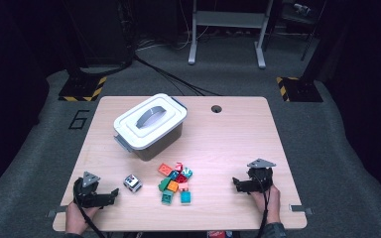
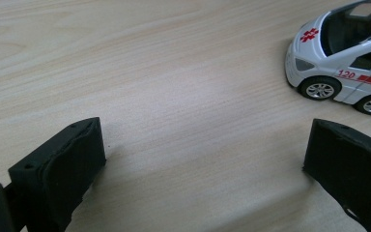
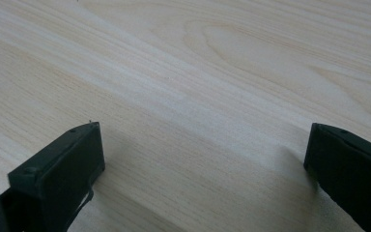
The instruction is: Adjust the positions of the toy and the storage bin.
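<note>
From the high view, the person's left hand (image 1: 74, 217) rests at the near left corner of the counter (image 1: 238, 144), holding the left claw (image 1: 112, 194) low and level, its jaws pointing right toward the toy car (image 1: 132, 183), which stands just beyond the tips, apart from them. The right hand (image 1: 270, 201) lies at the near right edge and holds the right claw (image 1: 234, 182) turned inward to the left, toward a loose cluster of coloured blocks (image 1: 175, 182) in the middle of the near half (red, orange, green and teal ones, some touching). Behind the blocks, toward the left rear, stands a dark storage box (image 1: 151, 128) with a white lid (image 1: 149, 119) and a grey handle; the lid sits closed on it, so what is inside cannot be told. In the left gripper view, the left claw (image 2: 203, 150) is spread wide with only bare wood between the jaws; the toy car (image 2: 348, 53), white with red markings and the number 120 on its side, stands on its wheels at the upper right, ahead of the right-hand jaw and not touching it. In the right gripper view, the right claw (image 3: 203, 150) is likewise spread wide, low over the pale wood grain of the counter (image 3: 198, 63), pinching nothing.
</note>
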